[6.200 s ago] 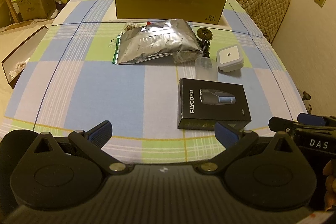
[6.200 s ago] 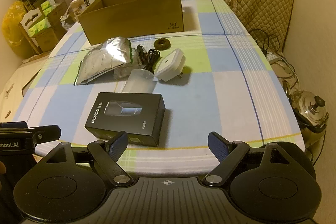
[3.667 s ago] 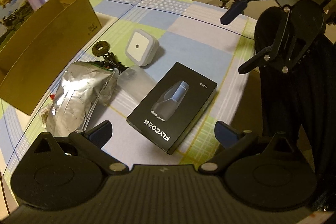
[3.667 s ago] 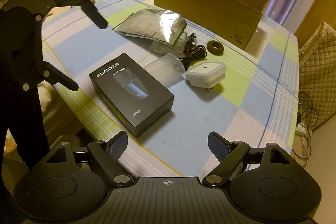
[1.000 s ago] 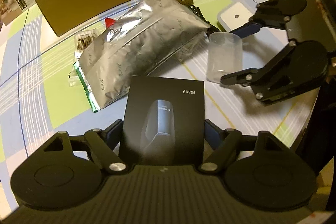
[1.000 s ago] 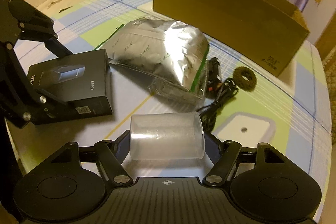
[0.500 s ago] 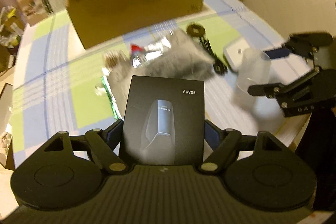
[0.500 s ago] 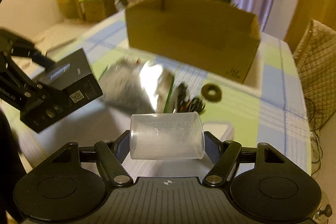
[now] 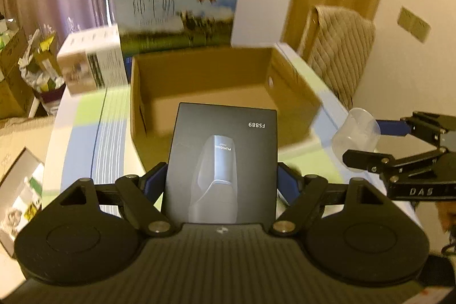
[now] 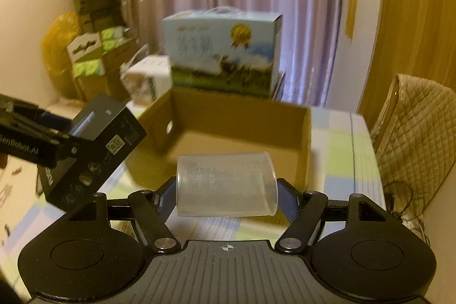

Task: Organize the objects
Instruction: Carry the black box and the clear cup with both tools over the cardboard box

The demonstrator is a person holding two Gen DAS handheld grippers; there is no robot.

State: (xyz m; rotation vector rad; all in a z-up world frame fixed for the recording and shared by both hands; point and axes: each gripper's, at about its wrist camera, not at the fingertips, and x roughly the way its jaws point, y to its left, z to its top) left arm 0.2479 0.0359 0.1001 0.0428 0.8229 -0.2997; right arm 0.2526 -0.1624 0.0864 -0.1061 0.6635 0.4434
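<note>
The open cardboard box (image 9: 216,93) lies just ahead of and below both, left hand-held gripper (image 9: 221,184) clamping the black box (image 9: 225,161), right hand-held gripper (image 10: 226,198) the clear cup (image 10: 225,184)

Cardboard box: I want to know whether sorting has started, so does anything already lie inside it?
No: the cardboard box shows only its bare brown floor, with nothing lying inside it.
</note>
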